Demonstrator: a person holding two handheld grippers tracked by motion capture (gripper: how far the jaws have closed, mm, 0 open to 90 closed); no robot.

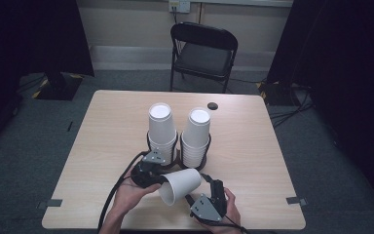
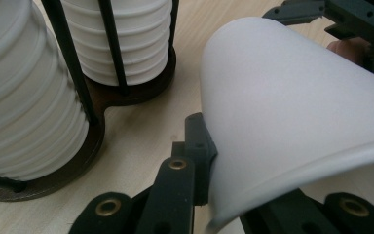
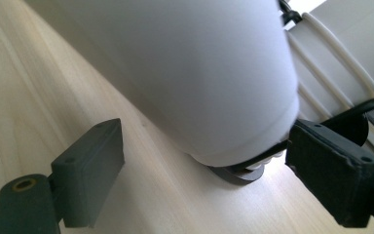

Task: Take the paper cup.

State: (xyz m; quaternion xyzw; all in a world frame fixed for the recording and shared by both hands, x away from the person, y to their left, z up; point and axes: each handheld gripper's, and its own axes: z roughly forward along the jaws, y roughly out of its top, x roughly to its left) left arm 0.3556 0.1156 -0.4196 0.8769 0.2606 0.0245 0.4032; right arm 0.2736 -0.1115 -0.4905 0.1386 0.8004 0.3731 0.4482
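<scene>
High view: at the table's (image 1: 102, 126) near edge, a paper cup (image 1: 181, 184) lies tilted on its side, mouth toward seven o'clock, between two hand-held tools. The left gripper (image 1: 157, 179) has the rim, at nine o'clock of the cup; the right gripper (image 1: 205, 187) sits at four o'clock, by its base. Two cup stacks (image 1: 161, 130) (image 1: 196, 136) stand in a dark holder (image 1: 177, 146) at twelve o'clock.

Left gripper view: the jaws are clamped on the cup's (image 2: 292, 112) rim wall, one inside, one outside.

Right gripper view: the jaws stand apart either side of the cup's (image 3: 195, 78) base, neither pad touching.

The step looks like a hand-over or a single cup being pulled free. Next, the right gripper probably needs to close squarely on the base before the left lets go.
</scene>
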